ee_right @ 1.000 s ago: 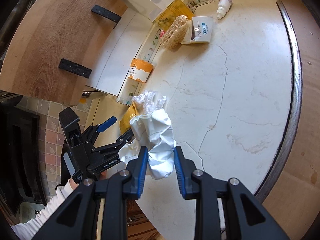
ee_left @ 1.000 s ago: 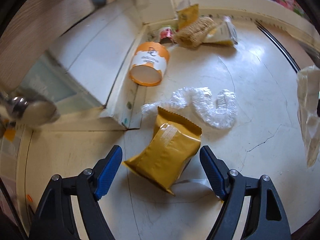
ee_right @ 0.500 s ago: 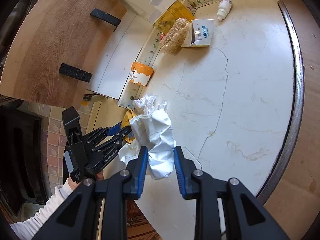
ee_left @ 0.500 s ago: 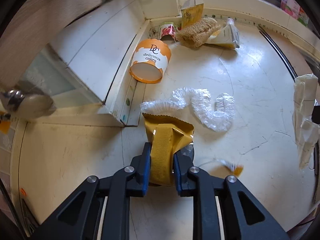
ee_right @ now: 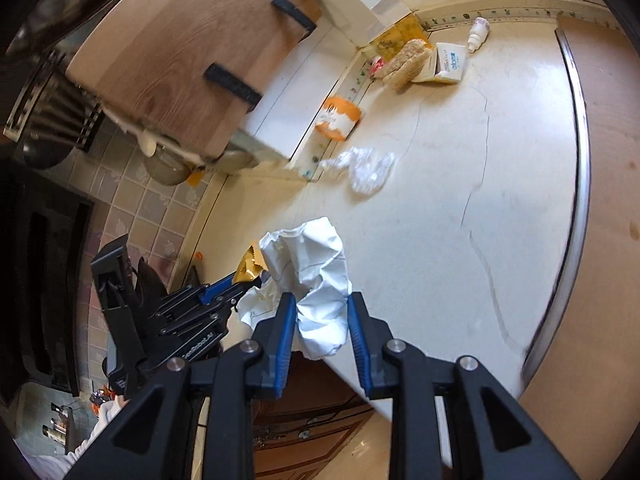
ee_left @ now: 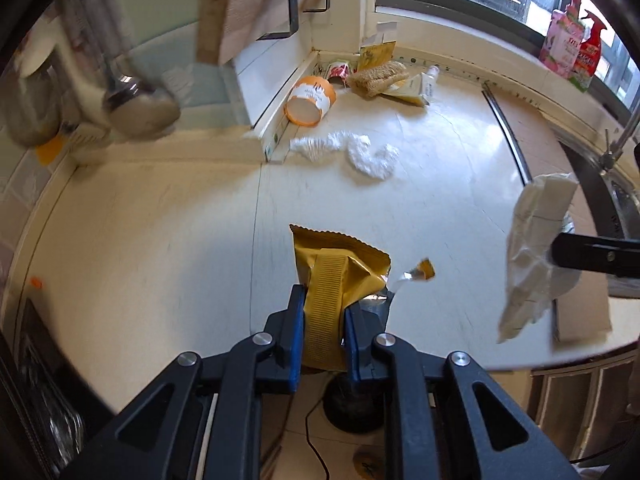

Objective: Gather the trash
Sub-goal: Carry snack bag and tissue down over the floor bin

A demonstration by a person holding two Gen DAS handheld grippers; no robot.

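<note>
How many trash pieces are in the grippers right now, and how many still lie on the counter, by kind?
Held, yellow snack bag in left gripper: 1
Held, crumpled white paper in right gripper: 1
Counter, clear plastic wrap: 1
Counter, orange paper cup: 1
Counter, loofah sponge: 1
Counter, white carton: 1
Counter, small white bottle: 1
Total: 7

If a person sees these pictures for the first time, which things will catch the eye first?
First, the yellow snack bag pinched in the left tongs, lifted above the near edge of the pale counter. Next, the crumpled white paper clamped in the right tongs. Farther back, an orange tub lies on its side near the wall, with crinkled clear plastic just in front of it.
</note>
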